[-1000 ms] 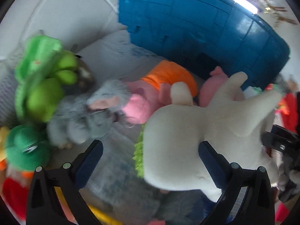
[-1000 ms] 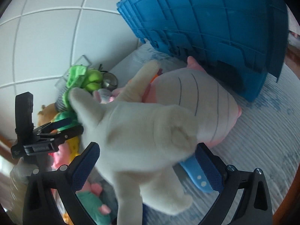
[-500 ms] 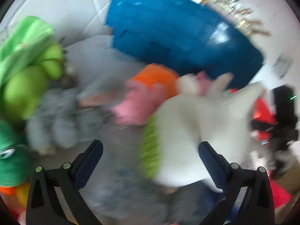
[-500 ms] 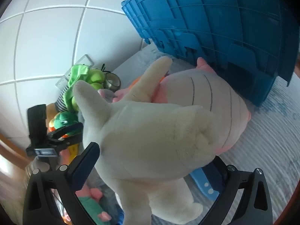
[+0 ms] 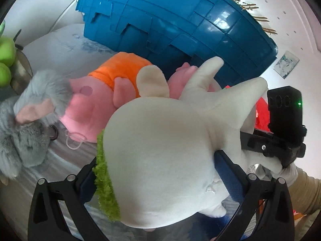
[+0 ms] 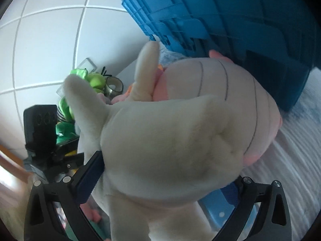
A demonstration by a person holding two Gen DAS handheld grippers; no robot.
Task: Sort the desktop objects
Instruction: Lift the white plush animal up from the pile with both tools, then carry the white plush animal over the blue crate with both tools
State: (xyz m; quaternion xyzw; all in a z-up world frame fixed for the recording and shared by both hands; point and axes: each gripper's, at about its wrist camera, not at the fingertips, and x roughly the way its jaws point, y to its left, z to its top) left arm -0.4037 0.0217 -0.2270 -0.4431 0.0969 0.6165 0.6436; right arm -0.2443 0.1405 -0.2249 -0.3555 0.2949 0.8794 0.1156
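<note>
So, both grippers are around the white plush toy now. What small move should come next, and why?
Probably lift the white plush toy a little, straight up, toward the blue crate. The left gripper and the right gripper each have their fingers against its sides, so the hold looks secure. It sits above the pink plush toy, beside the grey one, so rising first should avoid dragging them.

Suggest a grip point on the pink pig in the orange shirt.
Take the pig by its orange torso, coming from above with the hand-held gripper closing across it. It lies flat with its head against the grey plush, and the white plush hides its far end, so the torso is probably the most exposed, narrowest part.
</note>
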